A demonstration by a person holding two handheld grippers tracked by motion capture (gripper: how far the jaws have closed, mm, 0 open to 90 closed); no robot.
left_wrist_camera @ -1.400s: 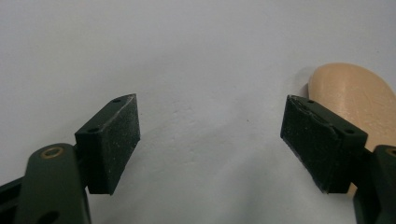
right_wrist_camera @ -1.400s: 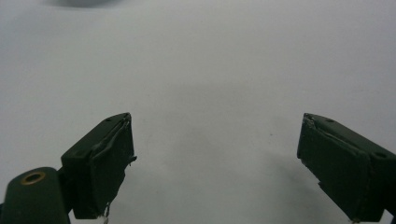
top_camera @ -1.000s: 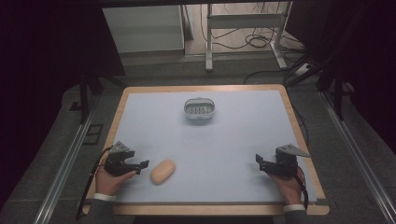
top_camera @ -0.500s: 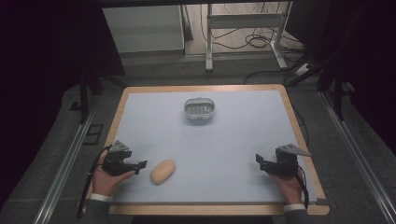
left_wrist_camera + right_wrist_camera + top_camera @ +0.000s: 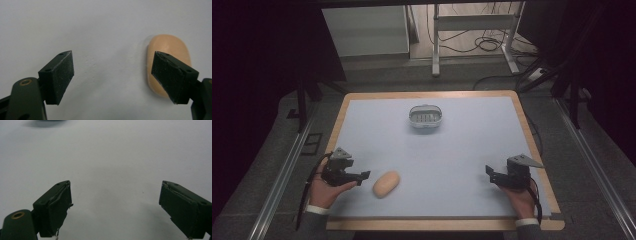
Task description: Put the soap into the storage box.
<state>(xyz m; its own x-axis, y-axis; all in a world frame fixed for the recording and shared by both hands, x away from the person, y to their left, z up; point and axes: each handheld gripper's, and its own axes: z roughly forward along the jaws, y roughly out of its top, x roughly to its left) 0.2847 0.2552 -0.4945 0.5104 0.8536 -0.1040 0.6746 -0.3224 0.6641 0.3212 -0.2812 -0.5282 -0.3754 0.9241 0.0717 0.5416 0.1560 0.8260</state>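
A: Left gripper view: the bread roll (image 5: pixel 168 63) lies behind one jaw, long axis along it.

B: Yes, near left of the table (image 5: pixel 472 150). Left gripper (image 5: pixel 360 175) nearest, wide open, empty; right gripper (image 5: pixel 488 172) also.

Wood-edged counter (image 5: pixel 532 130) with a pale blue-grey mat covering its top. On it — a small white oval basket with slotted floor (image 5: pixel 425 117), far centre; a tan, smooth oval bread-roll-like lump (image 5: pixel 386 184), near left — the two well apart.
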